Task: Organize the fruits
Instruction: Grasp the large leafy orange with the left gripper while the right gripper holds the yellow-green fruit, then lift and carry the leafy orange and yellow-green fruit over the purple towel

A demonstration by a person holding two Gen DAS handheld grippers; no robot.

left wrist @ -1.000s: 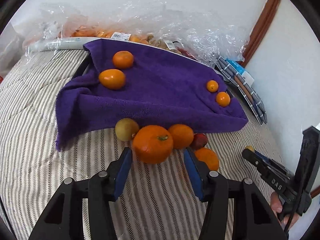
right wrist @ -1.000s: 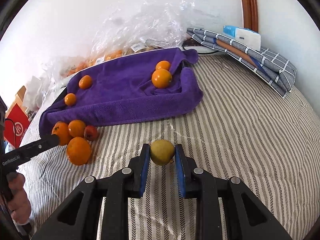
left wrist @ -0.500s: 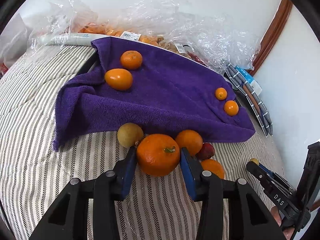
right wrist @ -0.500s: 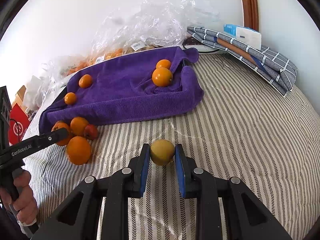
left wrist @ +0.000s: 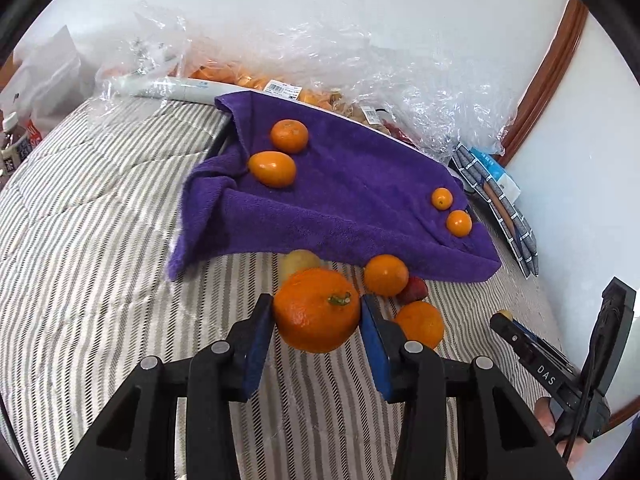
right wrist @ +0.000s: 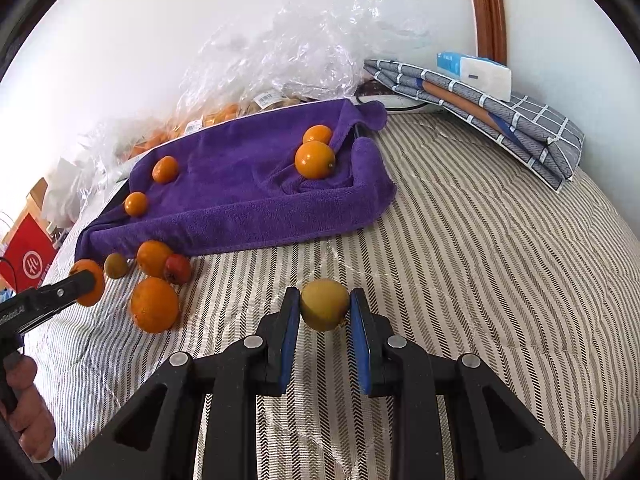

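Between left hand-held gripper (left wrist: 318, 316) pads: large orange (left wrist: 316, 310), pinched | right hand-held gripper (right wrist: 325, 312): pinching yellow-green fruit (right wrist: 324, 309) | advice: lift gently, avoid squeezing harder.

Fluffy purple towel (left wrist: 360, 200) on matt striped woven bedcover (left wrist: 100, 240)

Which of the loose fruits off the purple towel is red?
The small red fruit, wedged beside an orange at the towel edge; the others are orange or yellow-green.
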